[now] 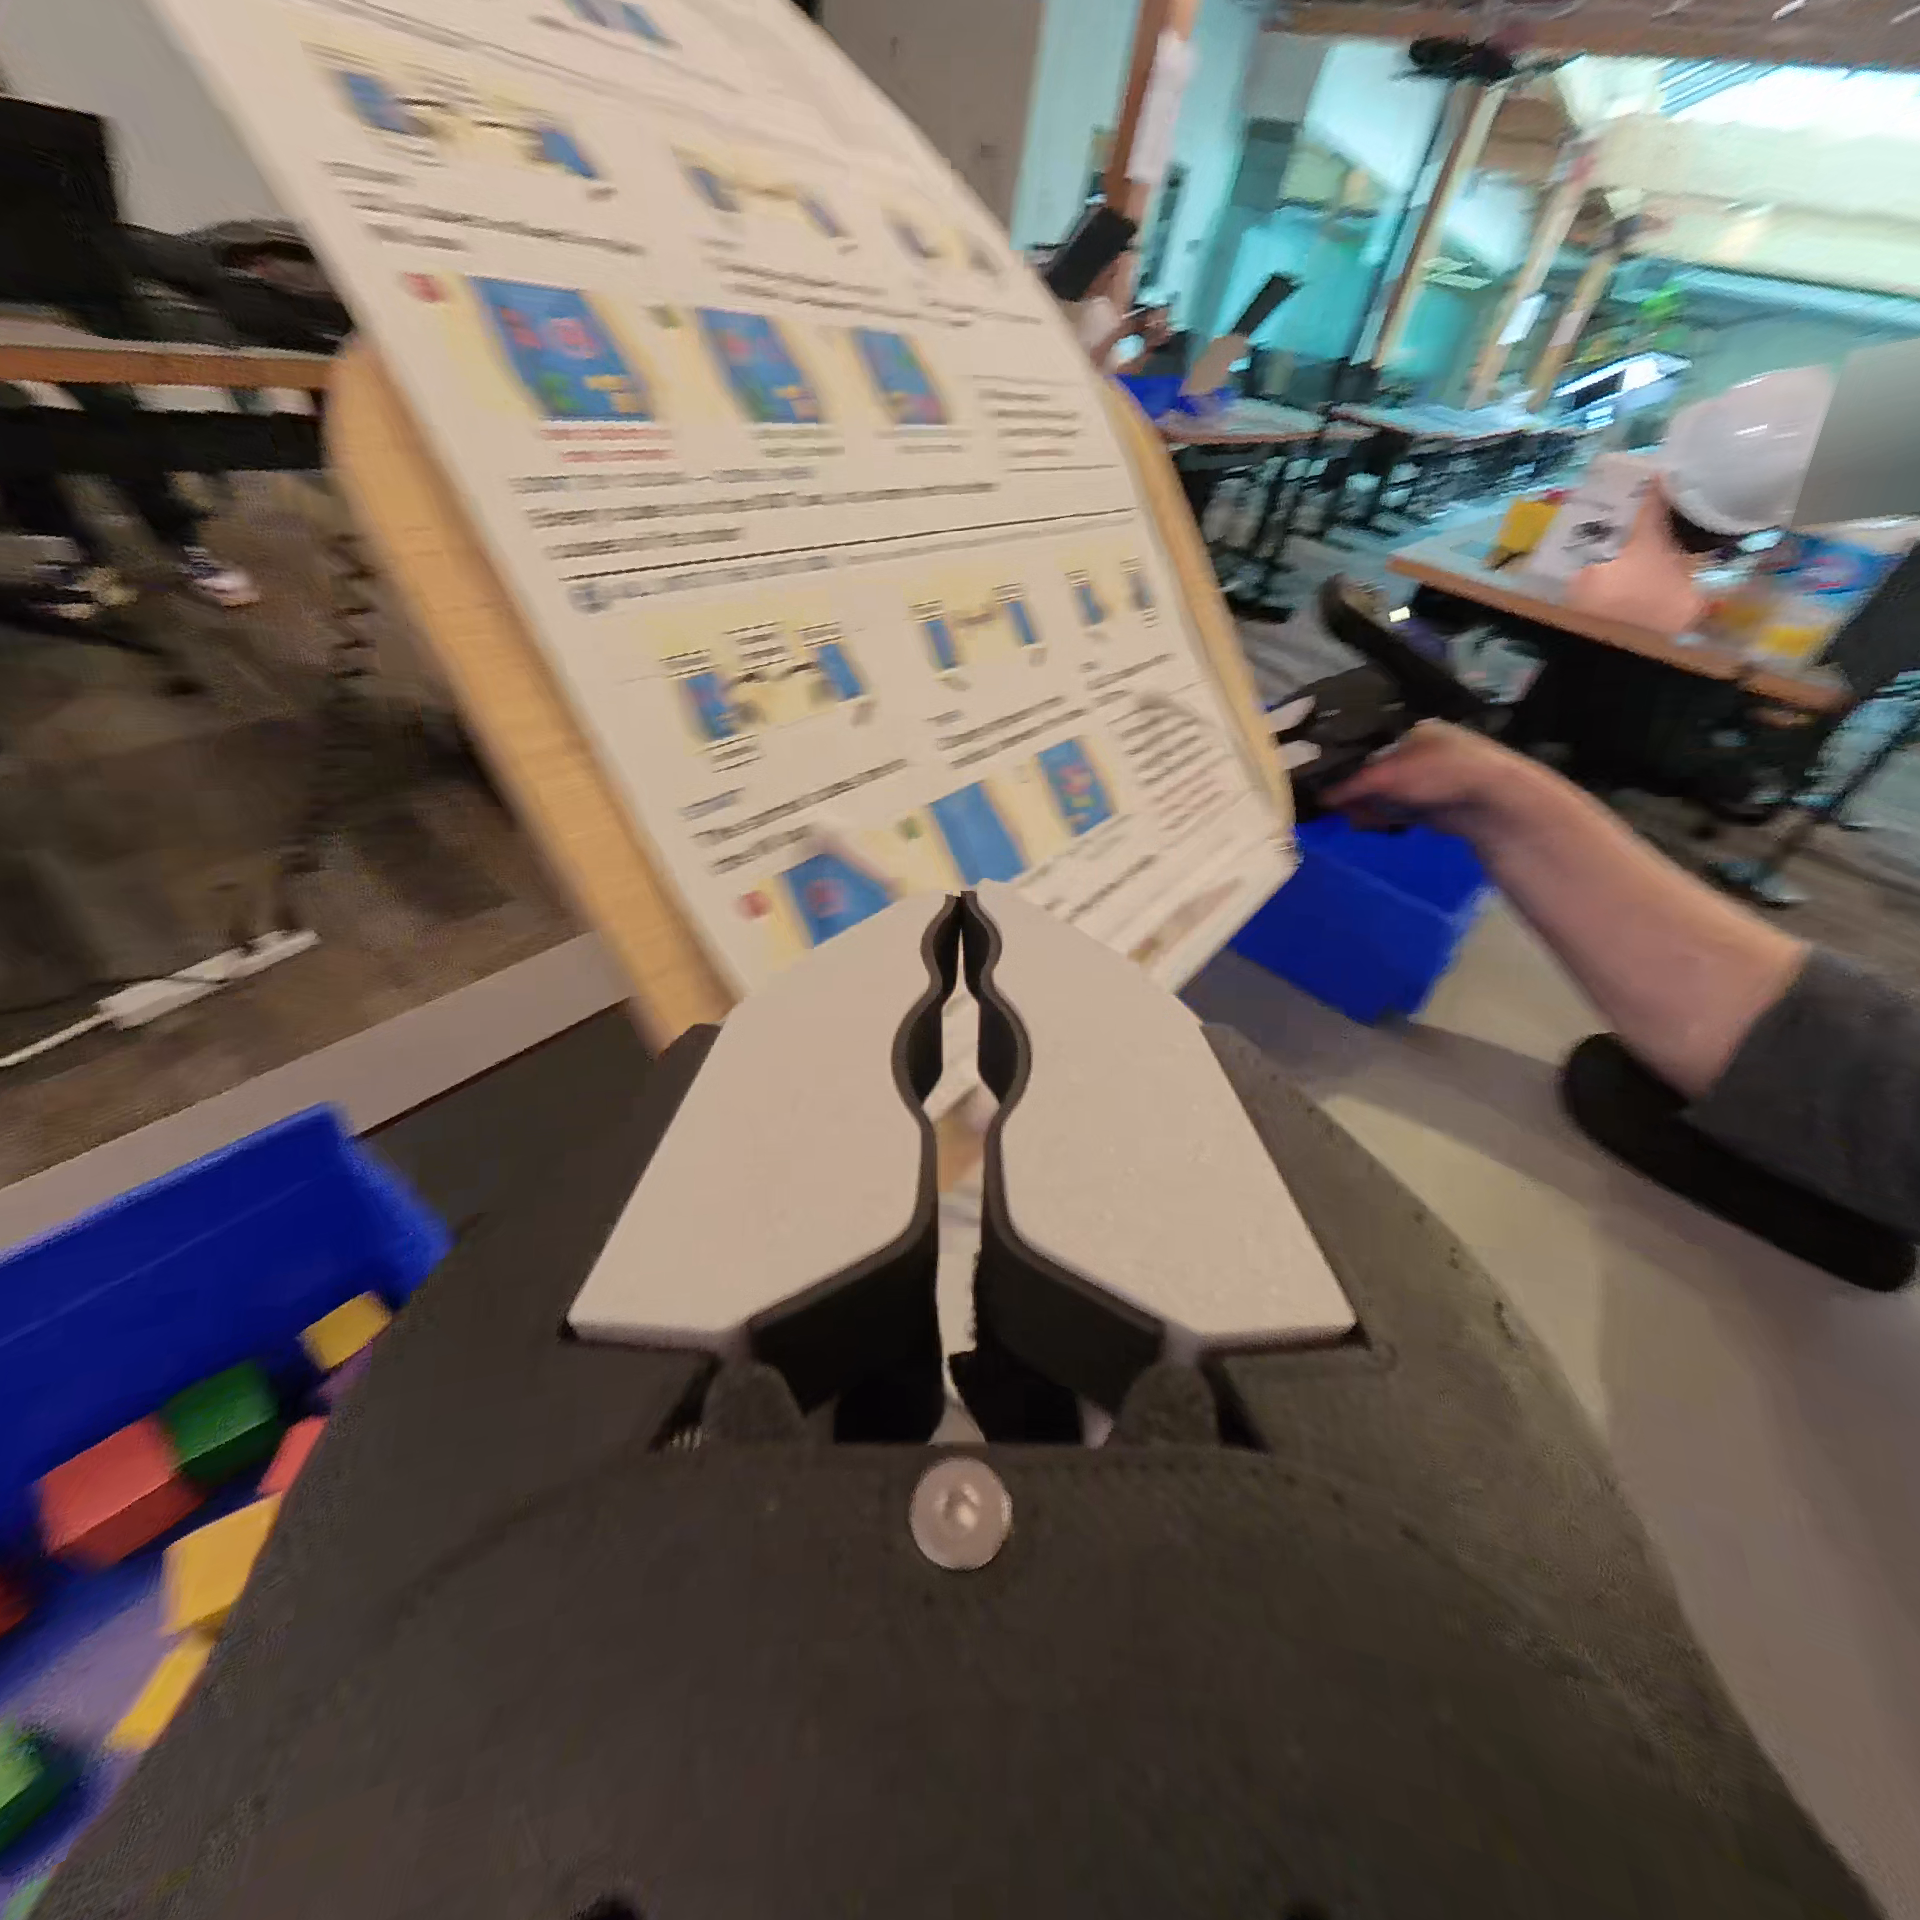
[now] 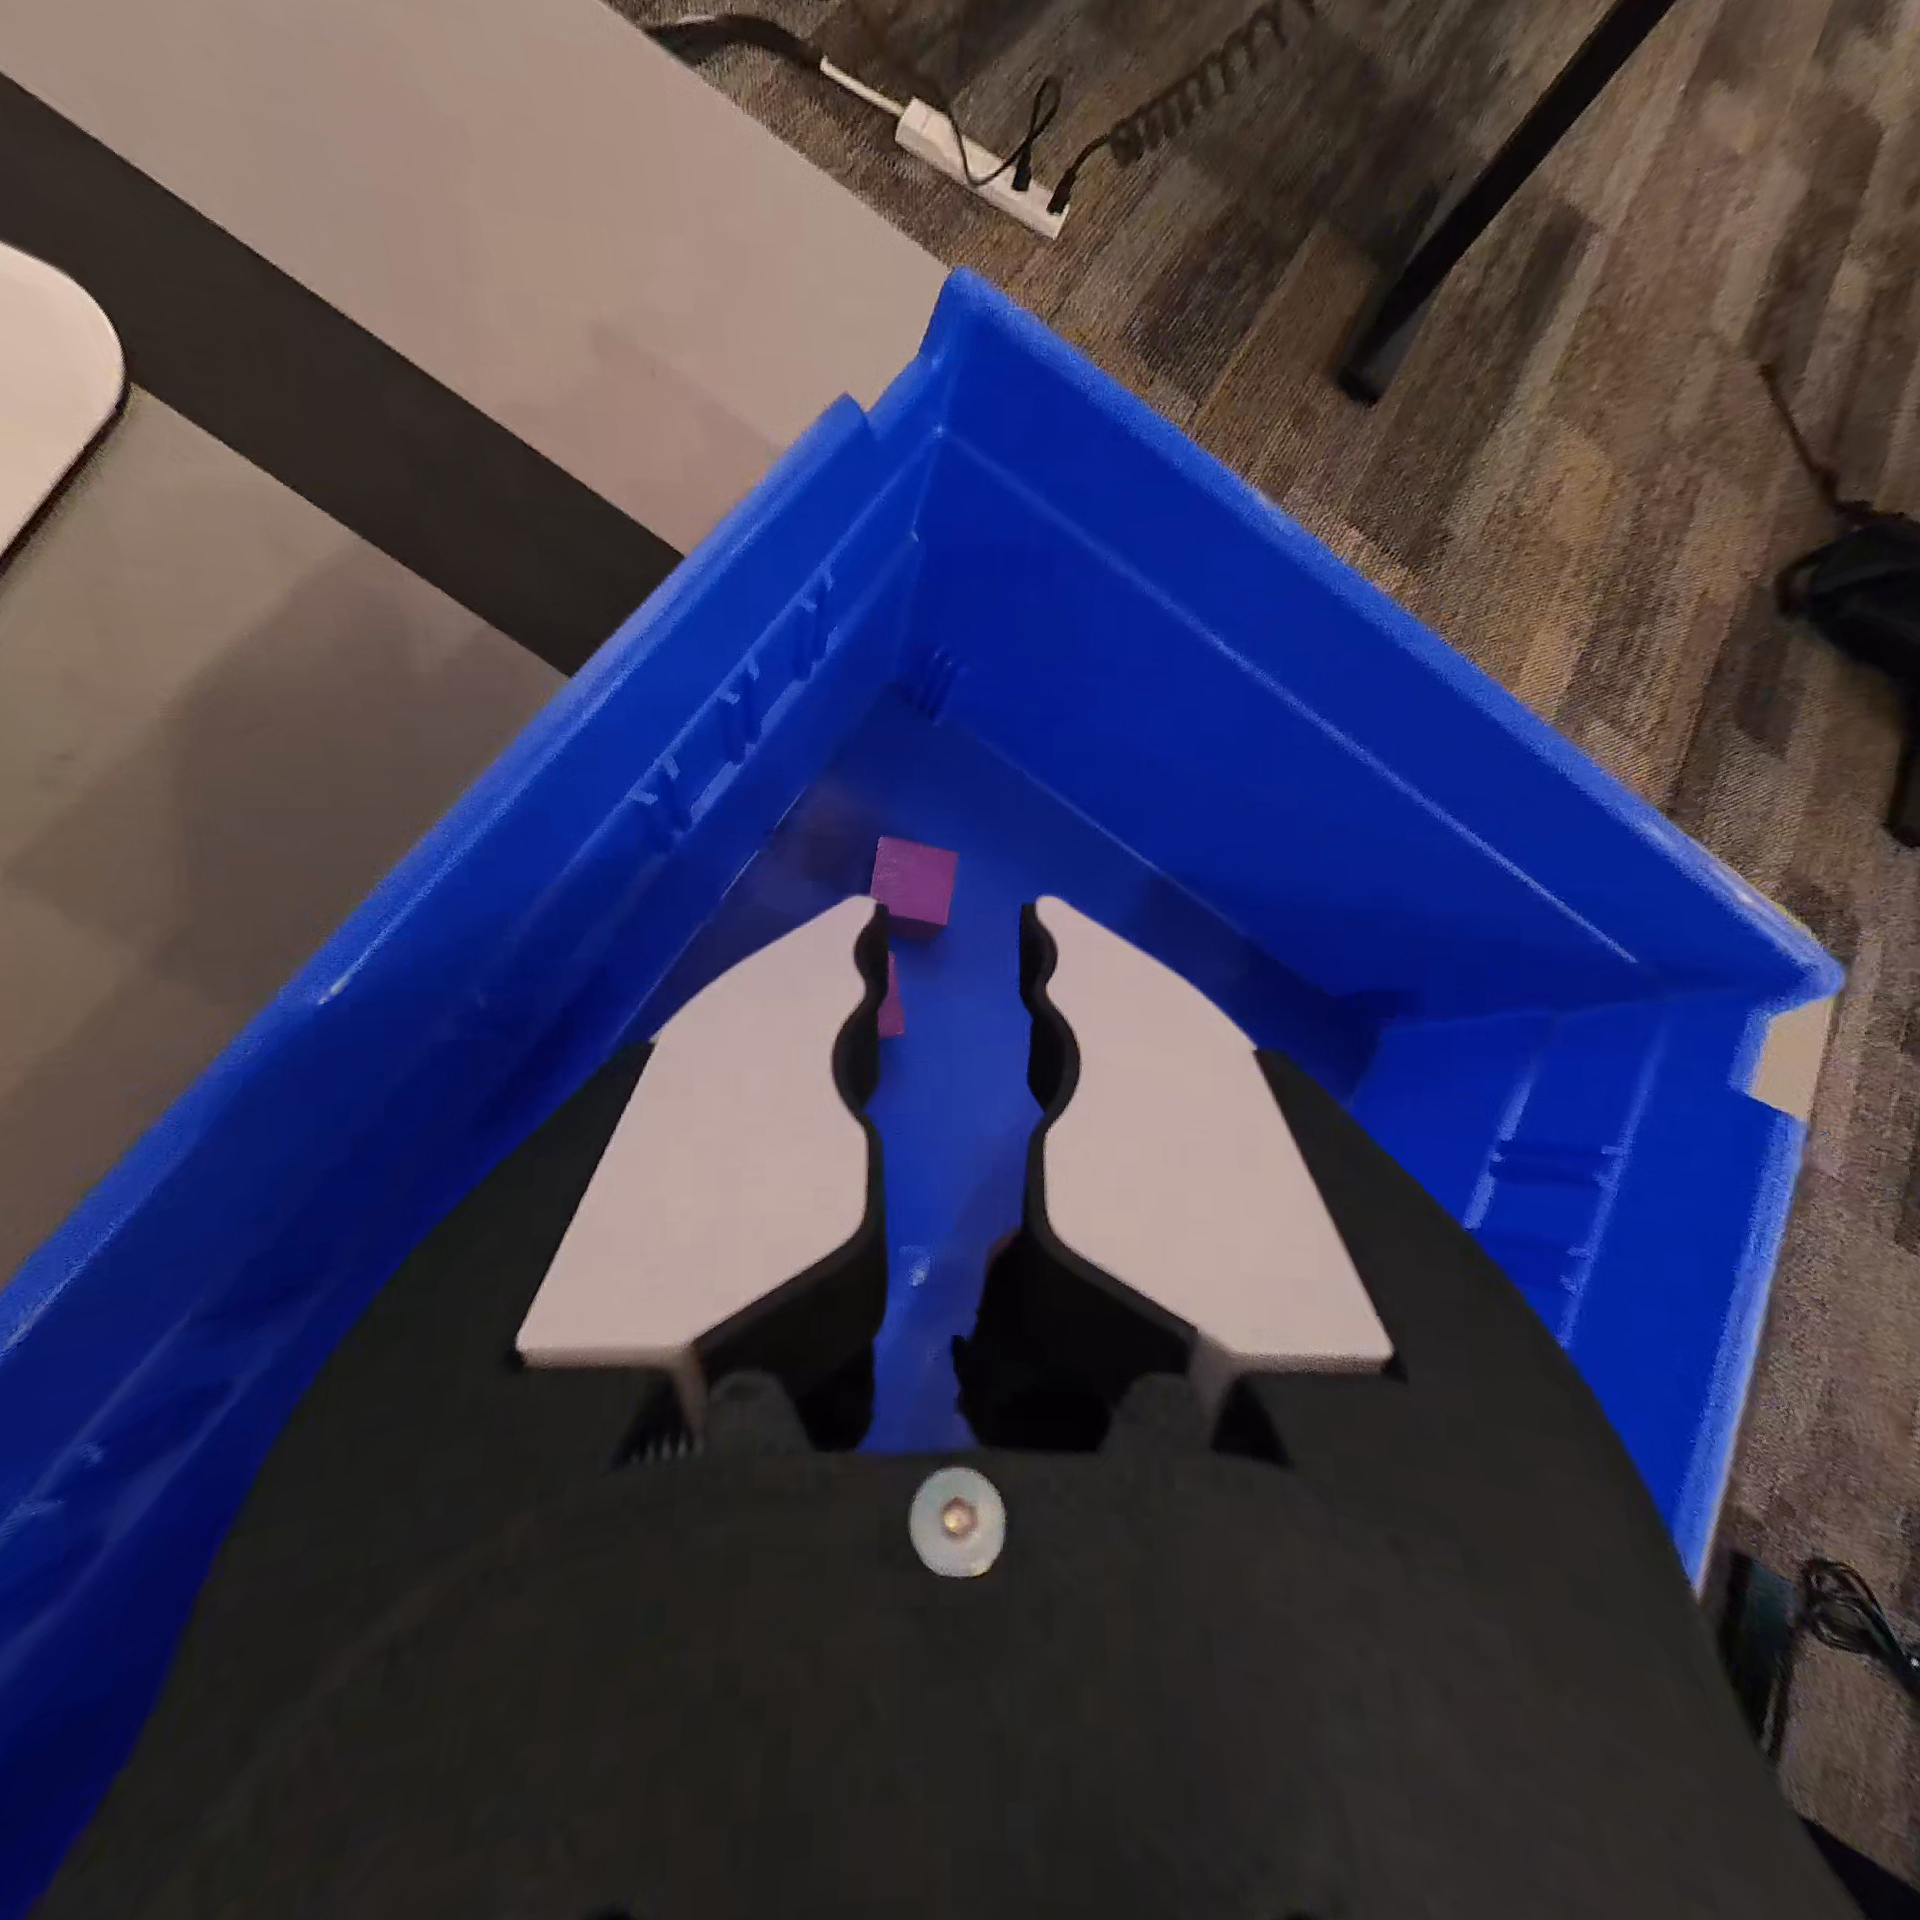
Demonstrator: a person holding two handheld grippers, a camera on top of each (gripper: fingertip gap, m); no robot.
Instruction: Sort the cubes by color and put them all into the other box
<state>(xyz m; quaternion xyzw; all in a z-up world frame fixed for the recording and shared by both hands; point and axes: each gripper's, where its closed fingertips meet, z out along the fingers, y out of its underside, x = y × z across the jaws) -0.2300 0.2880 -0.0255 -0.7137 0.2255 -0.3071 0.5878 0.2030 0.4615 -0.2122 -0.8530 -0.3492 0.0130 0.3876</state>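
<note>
In the left wrist view my left gripper [image 1: 961, 906] is shut, its tips touching with nothing between them. It is raised beside a blue box [image 1: 156, 1278] at the lower left that holds red [image 1: 114, 1496], green [image 1: 223, 1418] and yellow [image 1: 218, 1558] cubes. In the right wrist view my right gripper [image 2: 954, 920] is open over the other blue box [image 2: 1299, 707], near its far corner. A purple cube [image 2: 912, 883] lies on that box's floor just beyond the left fingertip [image 2: 831, 935]. A second purple piece [image 2: 889, 1003] shows partly behind that finger. Nothing is between the pads.
A tilted instruction board [image 1: 779, 468] on a wooden stand rises just ahead of the left gripper. Beyond it on the right stand the other blue box [image 1: 1351, 935], a person's hand and forearm [image 1: 1558, 831] and the right gripper [image 1: 1340, 727]. The grey table edge [image 2: 623, 312] meets carpet with a power strip [image 2: 977, 156].
</note>
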